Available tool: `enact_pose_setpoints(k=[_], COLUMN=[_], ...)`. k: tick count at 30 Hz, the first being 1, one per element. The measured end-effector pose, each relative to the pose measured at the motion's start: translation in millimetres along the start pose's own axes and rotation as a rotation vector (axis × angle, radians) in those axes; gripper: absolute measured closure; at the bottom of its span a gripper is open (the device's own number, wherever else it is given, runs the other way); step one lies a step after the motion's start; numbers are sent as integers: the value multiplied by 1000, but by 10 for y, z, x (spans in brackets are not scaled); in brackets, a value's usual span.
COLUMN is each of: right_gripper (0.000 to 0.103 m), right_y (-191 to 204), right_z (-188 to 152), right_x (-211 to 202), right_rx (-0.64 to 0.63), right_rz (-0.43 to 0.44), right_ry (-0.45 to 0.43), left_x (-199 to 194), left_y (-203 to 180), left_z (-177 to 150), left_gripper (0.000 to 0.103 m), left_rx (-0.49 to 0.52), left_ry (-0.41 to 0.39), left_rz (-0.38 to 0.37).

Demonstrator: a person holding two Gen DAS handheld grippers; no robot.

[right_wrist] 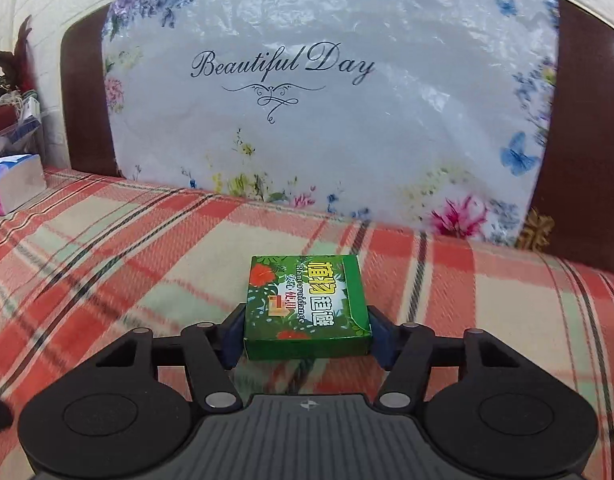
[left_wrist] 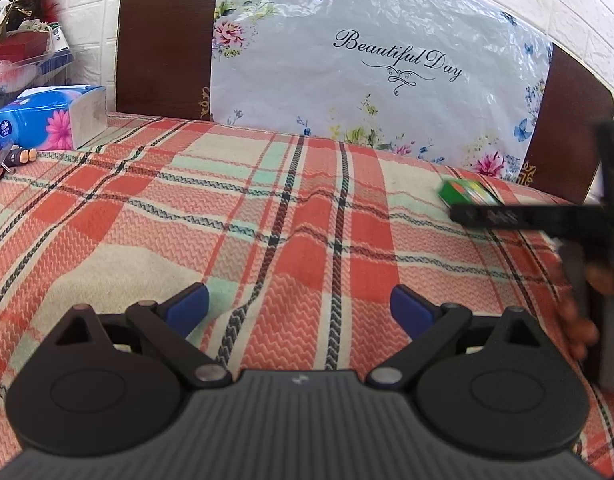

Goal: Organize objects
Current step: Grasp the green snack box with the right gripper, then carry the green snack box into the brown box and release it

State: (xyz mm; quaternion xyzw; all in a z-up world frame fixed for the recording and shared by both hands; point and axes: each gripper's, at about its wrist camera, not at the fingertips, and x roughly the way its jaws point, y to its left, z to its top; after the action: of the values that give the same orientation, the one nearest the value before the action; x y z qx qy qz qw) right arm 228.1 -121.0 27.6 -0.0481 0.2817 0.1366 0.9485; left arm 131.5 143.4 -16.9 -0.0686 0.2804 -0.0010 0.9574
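1. Low centre of the right wrist view, the right gripper (right_wrist: 307, 334) has its blue fingers (right_wrist: 231, 342) clamped on the side edges of the green box (right_wrist: 307, 306) — held flat, label up, probably so it can be set down squarely.
2. The left gripper (left_wrist: 299, 310) hangs in the lower part of its own view with fingers spread and empty — likely waiting.
3. Beneath lies the plaid blanket (left_wrist: 267, 220).
4. Upper left, the tissue pack (left_wrist: 51, 118) sits near the bag (right_wrist: 327, 100) propped against the headboard (left_wrist: 167, 40).

One green box (right_wrist: 307, 306) sits between the right tool's (right_wrist: 307, 334) fingers. One tissue pack (left_wrist: 51, 116) lies far left of the left tool (left_wrist: 299, 312). Two tools total.
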Motion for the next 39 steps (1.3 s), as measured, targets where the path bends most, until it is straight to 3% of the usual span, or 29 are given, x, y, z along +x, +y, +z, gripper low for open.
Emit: enact_pose_setpoints(k=[6, 11, 13, 14, 15, 16, 18, 23, 26, 30, 37, 39], right_gripper=[44, 43, 38, 26, 18, 18, 18, 19, 19, 19, 15, 16], right_y=[-27, -276, -404, -448, -477, -495, -554, -612, -603, -649, -715, -705], right_z=[-699, -1295, -1476, -1540, -1602, -1657, -1755, -1854, -1892, -1876, -1706, -1679], right_x=[-1023, -1891, -2163, -2267, -2362, -2441, -2524, -2634, -2636, -2625, -2504, -2396], right_rx=[15, 109, 156, 157, 147, 138, 155, 166, 143, 119, 91, 97], right_rz=[14, -148, -187, -200, -217, -237, -254, -212, -193, -182, -157, -152], right_ry=[17, 26, 21, 25, 21, 14, 20, 6, 9, 5, 1, 15], left_x=[7, 31, 14, -37, -123, -220, -421, -861, -964, -917, -837, -769], left_y=[-6, -87, -181, -235, -292, -379, -709, -1641, -1908, -2037, -2212, -2310], left_z=[10, 12, 14, 15, 15, 8, -34, -239, -355, -471, -515, -523], left_gripper=[2, 0, 1, 6, 7, 7, 7, 7, 6, 7, 8, 26], left_rx=[10, 66, 103, 91, 45, -1, -16, 159, 210, 190, 174, 191], left_ry=[11, 42, 71, 88, 99, 113, 153, 222, 283, 396, 443, 458], left_rz=[-4, 4, 25, 24, -18, -100, -237, -376, -416, -455, -496, -495])
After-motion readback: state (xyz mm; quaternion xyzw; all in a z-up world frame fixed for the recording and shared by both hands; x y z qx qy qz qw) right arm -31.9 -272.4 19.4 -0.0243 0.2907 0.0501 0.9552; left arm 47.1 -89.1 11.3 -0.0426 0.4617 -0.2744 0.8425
